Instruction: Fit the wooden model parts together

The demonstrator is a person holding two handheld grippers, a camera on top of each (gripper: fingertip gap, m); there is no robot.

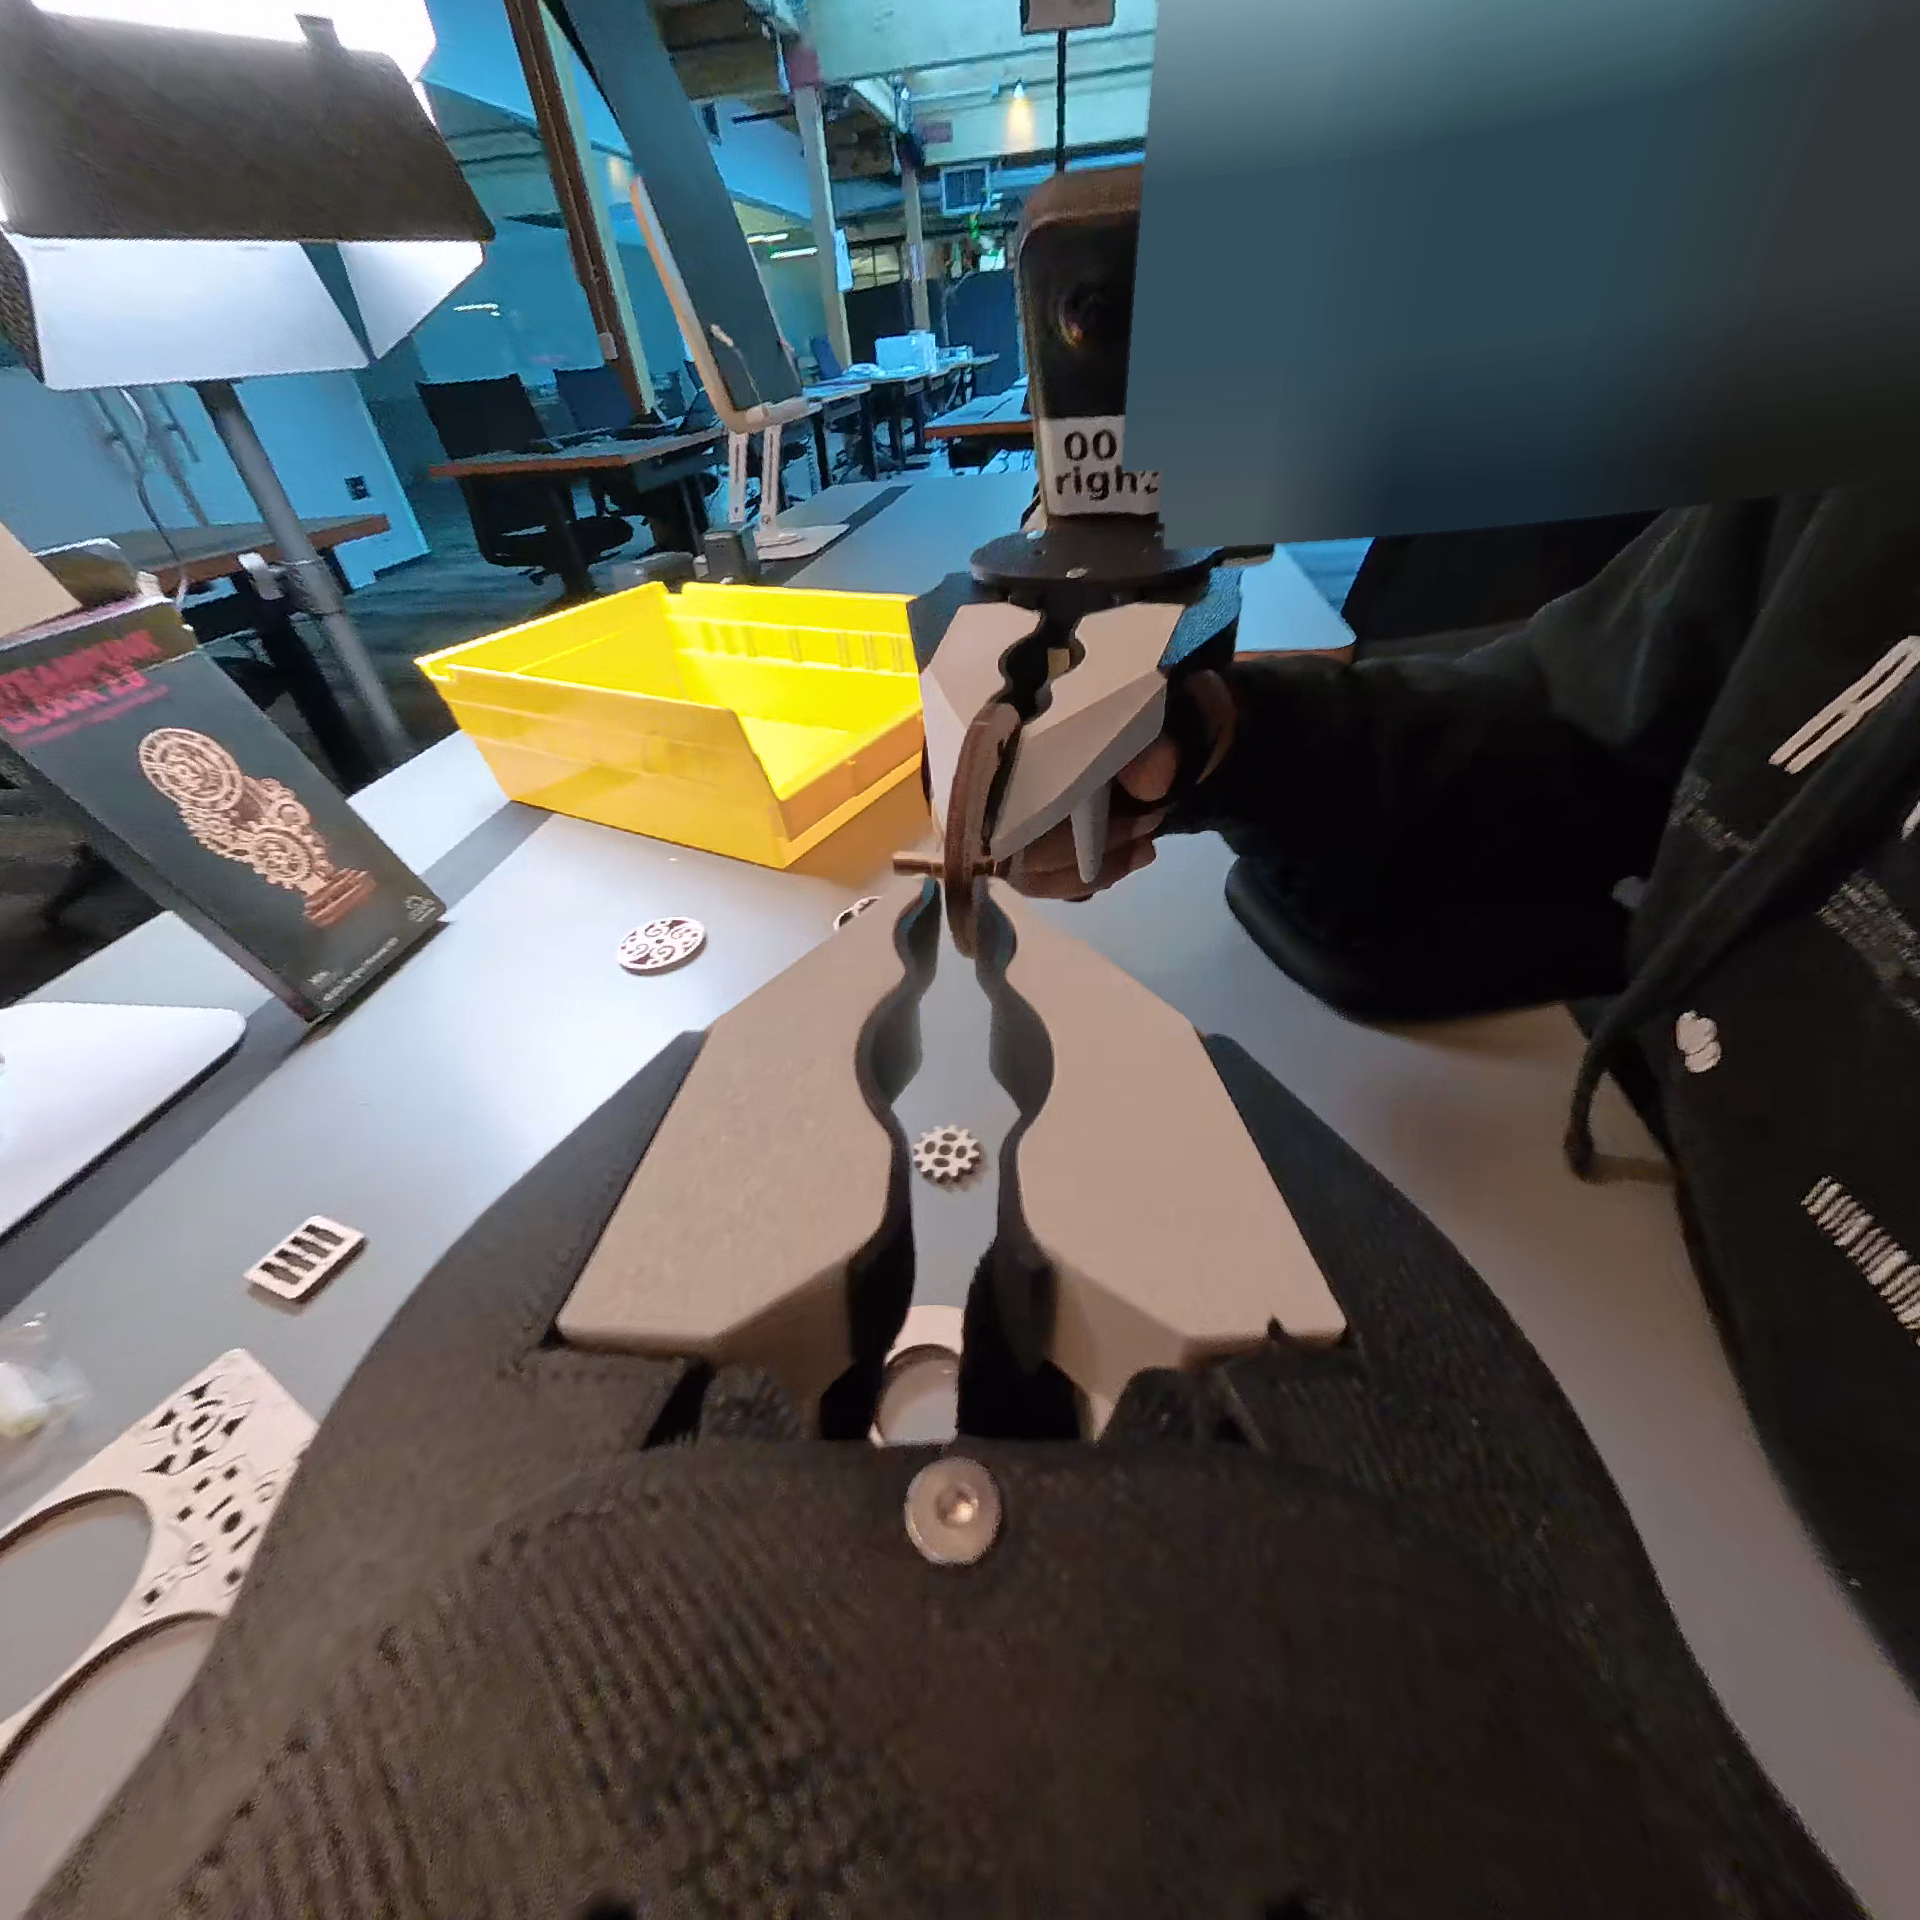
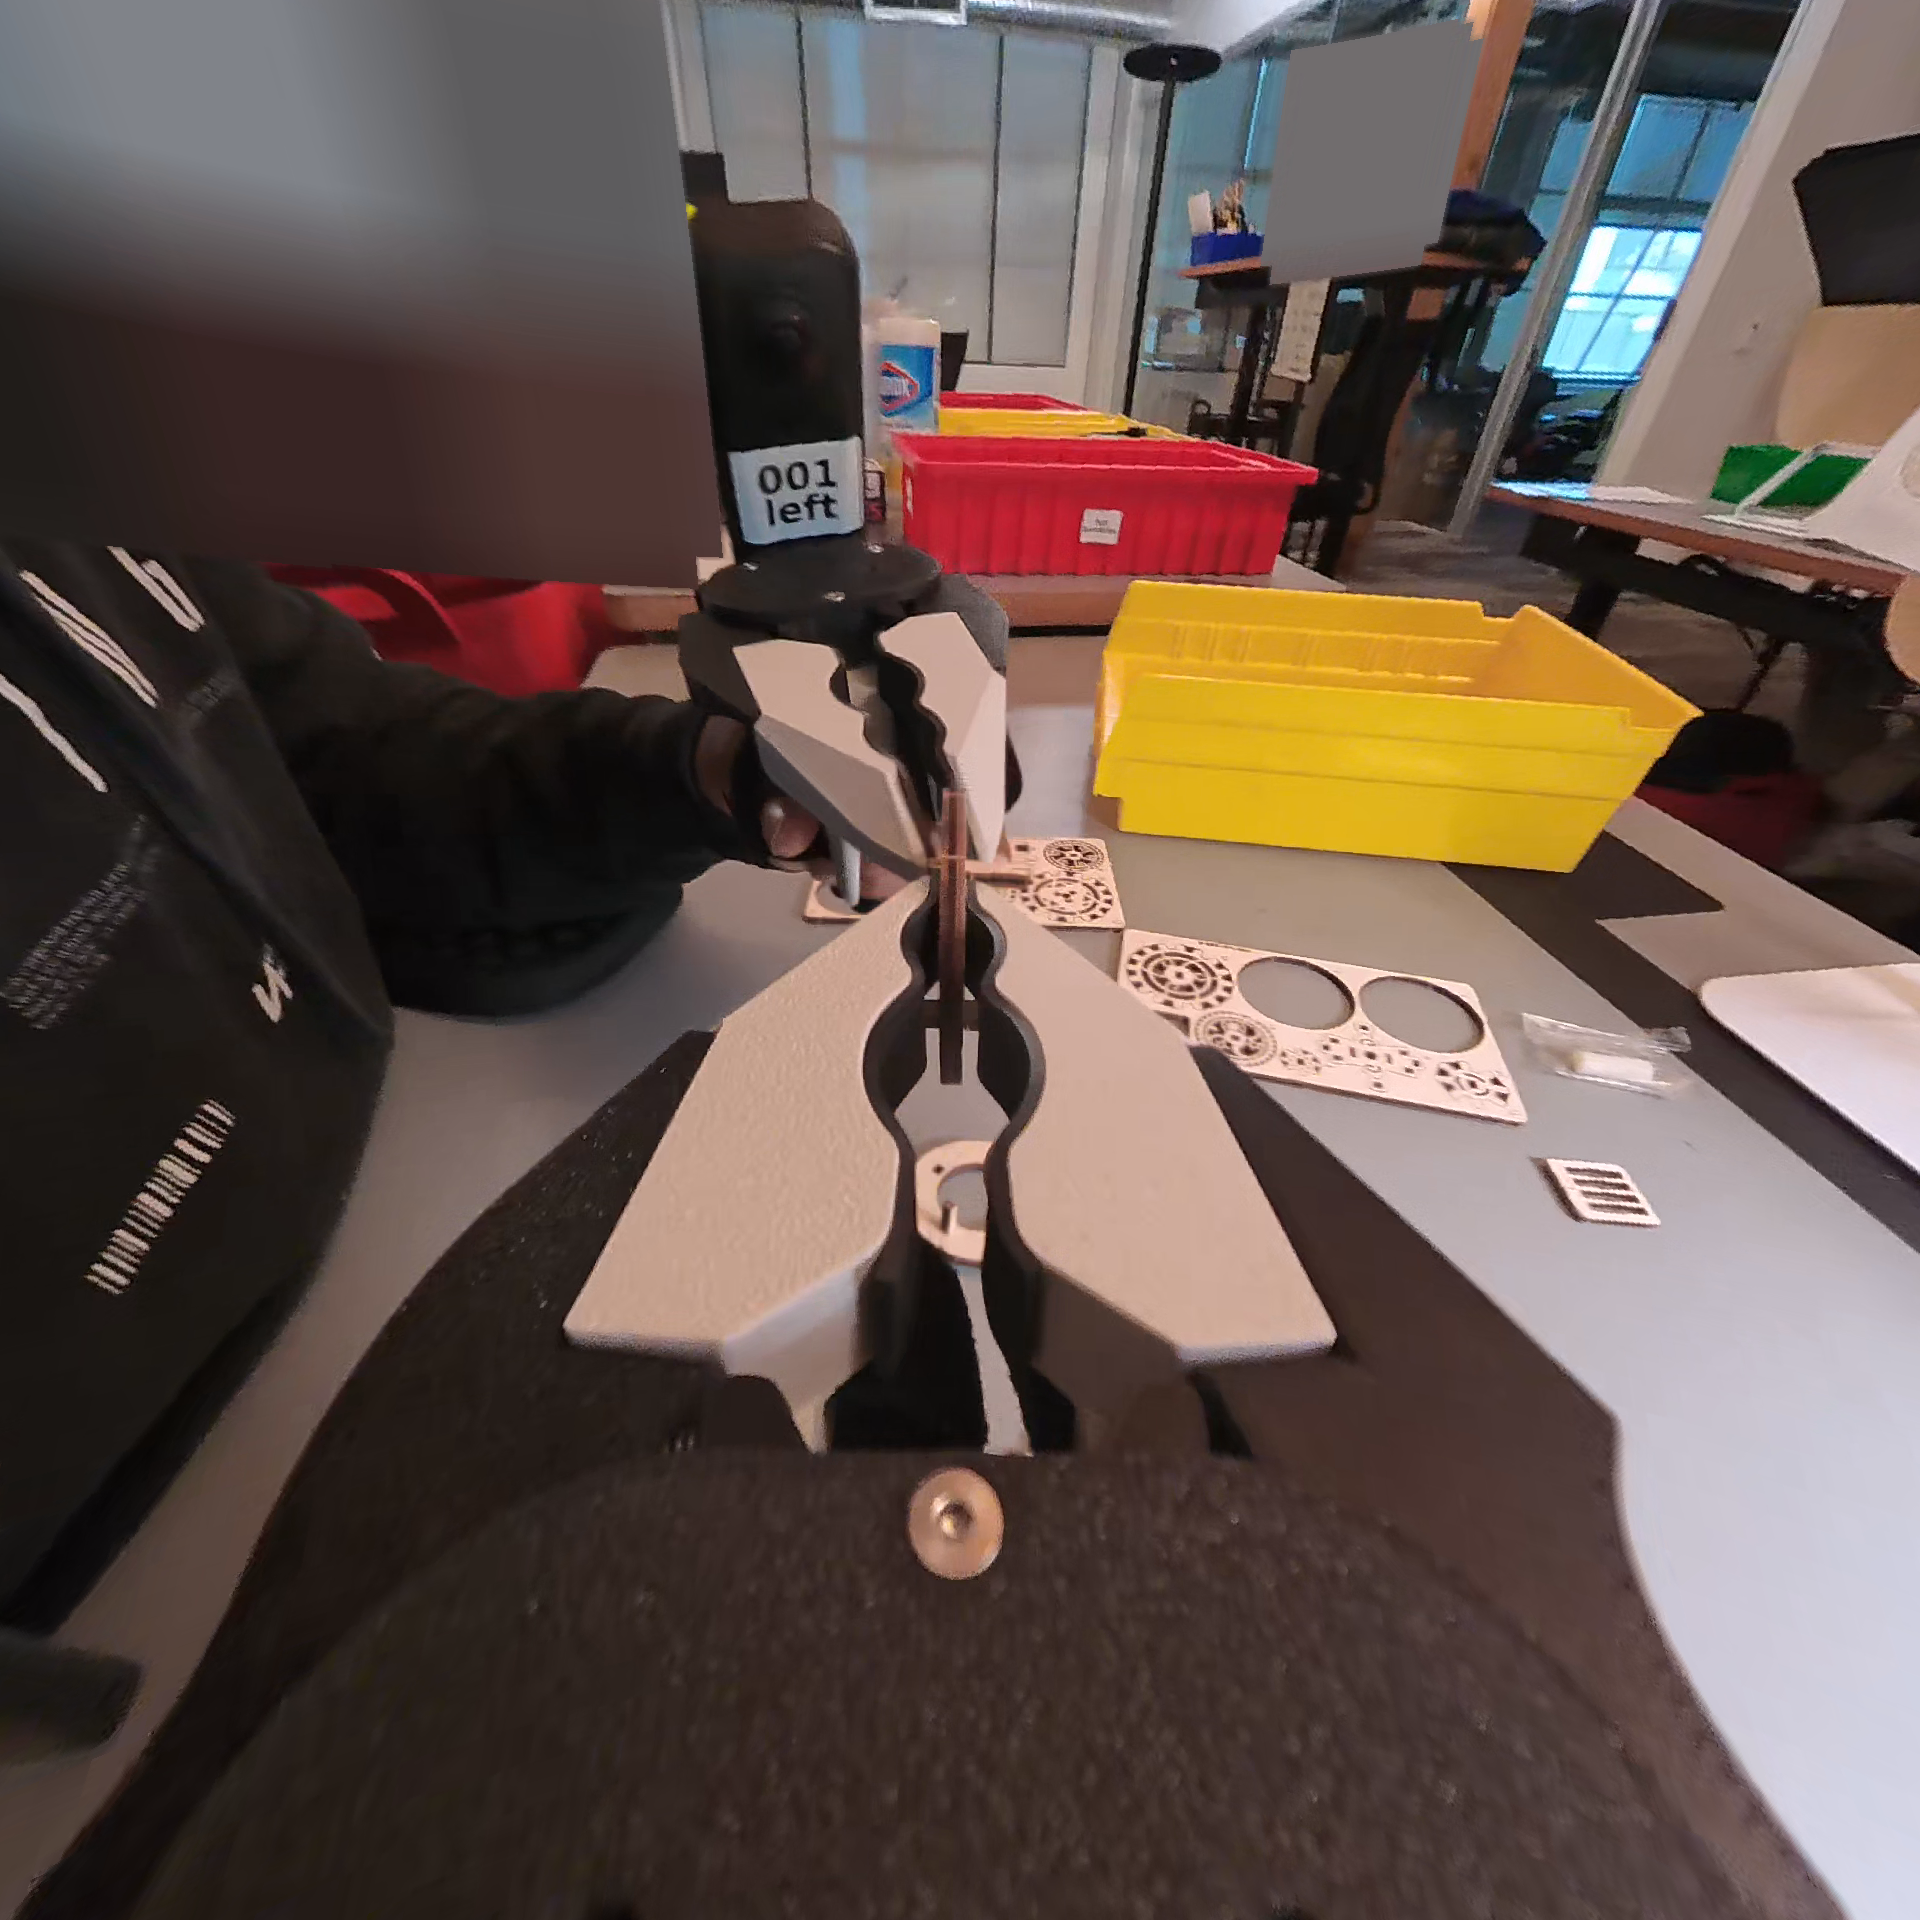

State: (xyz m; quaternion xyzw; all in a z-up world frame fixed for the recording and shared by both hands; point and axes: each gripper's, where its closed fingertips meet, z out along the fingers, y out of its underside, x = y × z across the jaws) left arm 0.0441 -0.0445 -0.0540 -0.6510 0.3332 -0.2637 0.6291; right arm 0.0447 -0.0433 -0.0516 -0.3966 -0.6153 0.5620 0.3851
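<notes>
A dark wooden wheel (image 1: 964, 790) stands edge-on above the grey table, with a thin axle pin (image 1: 914, 862) through its centre. My right gripper (image 2: 952, 899) is shut on the wheel (image 2: 953, 997), which sits deep between its grey fingers. My left gripper (image 1: 958, 909) faces it tip to tip and is closed on the wheel's opposite edge. The right gripper (image 1: 971, 831) shows beyond the wheel in the left wrist view. The left gripper (image 2: 951, 836) shows likewise in the right wrist view. Gloved hands hold both.
A small gear (image 1: 948, 1153), a fretwork disc (image 1: 661, 945), a slotted piece (image 1: 307, 1255) and a ring piece (image 2: 961, 1195) lie on the table. Punched wooden sheets (image 2: 1320, 1023) lie to one side. A yellow bin (image 1: 707, 717), the kit box (image 1: 208, 821) and red bins (image 2: 1091, 509) stand behind. From either gripper's tips it is about 30 cm to the slotted piece (image 1: 307, 1255). The right camera catches it too, in the right wrist view (image 2: 1593, 1183).
</notes>
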